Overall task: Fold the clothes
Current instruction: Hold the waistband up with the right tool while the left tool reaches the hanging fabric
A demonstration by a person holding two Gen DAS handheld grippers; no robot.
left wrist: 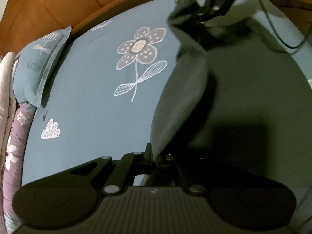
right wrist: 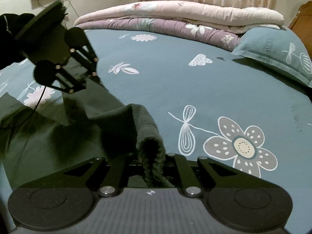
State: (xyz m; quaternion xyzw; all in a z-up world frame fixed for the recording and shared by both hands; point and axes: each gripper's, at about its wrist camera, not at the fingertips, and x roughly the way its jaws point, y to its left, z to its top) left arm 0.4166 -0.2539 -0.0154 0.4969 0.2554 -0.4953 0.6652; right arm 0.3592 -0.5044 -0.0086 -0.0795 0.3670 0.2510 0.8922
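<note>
Dark green garment (left wrist: 243, 97) is pinched in both narrow tongs: left tongs (left wrist: 156, 158), right tongs (right wrist: 154, 165) at its ribbed cuff.

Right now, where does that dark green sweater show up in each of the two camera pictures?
Left wrist view: the dark green sweater fills the right half, running up to the other gripper at the top.
Right wrist view: it lies lower left, its ribbed cuff at bottom centre.
Shared landmark: the big grey flower printed on the sheet.
</note>
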